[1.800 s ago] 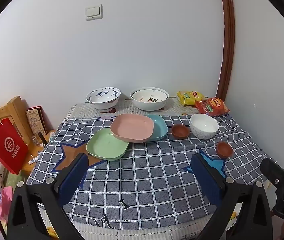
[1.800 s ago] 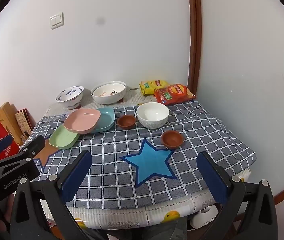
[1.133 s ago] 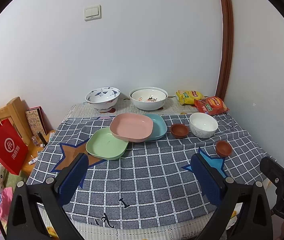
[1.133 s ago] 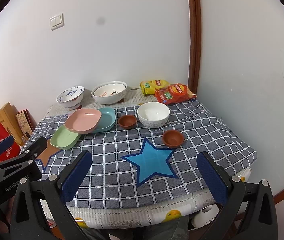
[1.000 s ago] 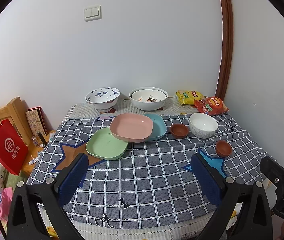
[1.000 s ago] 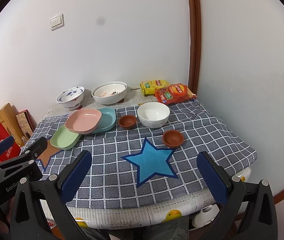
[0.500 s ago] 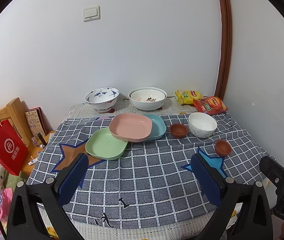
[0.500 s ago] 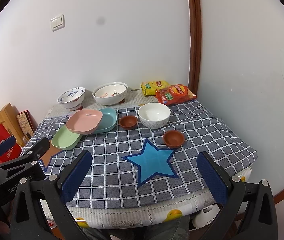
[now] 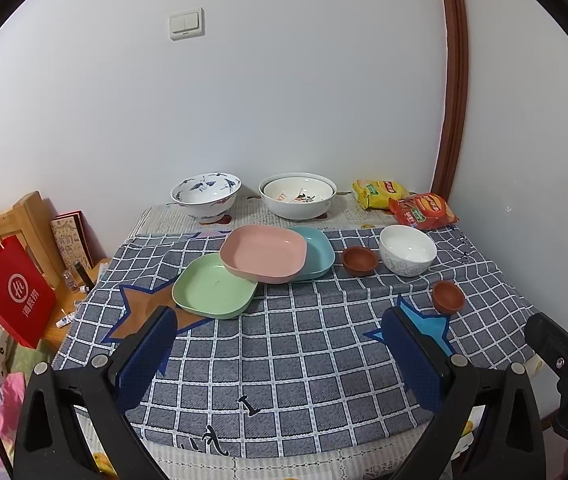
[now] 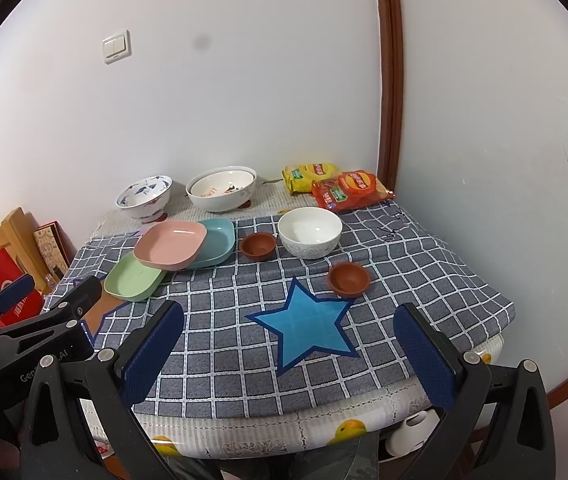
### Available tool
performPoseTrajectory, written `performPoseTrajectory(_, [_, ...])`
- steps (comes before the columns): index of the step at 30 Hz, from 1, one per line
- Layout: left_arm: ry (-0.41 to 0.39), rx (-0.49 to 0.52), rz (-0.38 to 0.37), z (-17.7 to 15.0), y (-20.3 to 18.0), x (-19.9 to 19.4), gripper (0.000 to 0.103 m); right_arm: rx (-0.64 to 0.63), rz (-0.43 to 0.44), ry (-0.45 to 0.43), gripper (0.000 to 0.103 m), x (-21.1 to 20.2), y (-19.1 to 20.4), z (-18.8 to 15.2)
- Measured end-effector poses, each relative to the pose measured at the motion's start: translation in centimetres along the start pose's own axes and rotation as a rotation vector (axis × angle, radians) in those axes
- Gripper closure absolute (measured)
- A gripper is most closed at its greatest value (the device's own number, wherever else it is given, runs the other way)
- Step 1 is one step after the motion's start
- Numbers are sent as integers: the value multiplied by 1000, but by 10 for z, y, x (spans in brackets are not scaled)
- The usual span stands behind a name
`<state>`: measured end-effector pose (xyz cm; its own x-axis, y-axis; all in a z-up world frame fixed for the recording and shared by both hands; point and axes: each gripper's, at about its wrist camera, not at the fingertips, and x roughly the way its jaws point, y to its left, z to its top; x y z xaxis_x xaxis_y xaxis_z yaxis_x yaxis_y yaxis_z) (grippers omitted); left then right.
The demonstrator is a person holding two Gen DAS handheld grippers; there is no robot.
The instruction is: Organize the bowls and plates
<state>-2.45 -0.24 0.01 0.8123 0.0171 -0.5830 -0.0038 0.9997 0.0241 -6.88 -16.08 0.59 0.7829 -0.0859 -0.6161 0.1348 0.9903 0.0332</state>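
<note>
A pink plate [image 9: 263, 253] lies overlapping a green plate [image 9: 214, 291] and a teal plate [image 9: 318, 252] on the checked cloth. To their right stand a small brown bowl [image 9: 359, 260], a white bowl [image 9: 407, 249] and a second brown bowl [image 9: 448, 296]. A blue-patterned bowl [image 9: 206, 195] and a large white bowl [image 9: 297, 198] stand at the back. My left gripper [image 9: 280, 354] is open and empty above the table's front edge. My right gripper [image 10: 290, 350] is open and empty, hovering near the blue star [image 10: 308, 326].
Yellow [image 9: 378, 193] and red snack bags [image 9: 424, 210] lie at the back right by the wall. A red paper bag [image 9: 14, 294] and a wooden rack [image 9: 32, 220] stand left of the table. Walls close the back and right.
Both grippers have drifted very slightly; the dishes have not moved and both grippers stay open.
</note>
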Motion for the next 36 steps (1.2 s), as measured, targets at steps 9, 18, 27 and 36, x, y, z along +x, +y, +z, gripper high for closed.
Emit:
performPoseTrajectory(9, [-4,-2,-6,7,1,4,1,-7,13,-3,0,-3,3,5])
performPoseTrajectory(18, [17,-5,6,15,5,24,1,-15,5,22,0,15,6,11])
performPoseTrajectory(27, [70,-50,-6,25,33,57,1,-71,-13,39,0,45,18,20])
performPoseTrajectory(36, [104,-77,7,38,59,95,1,-40,58,7,0,74,28,37])
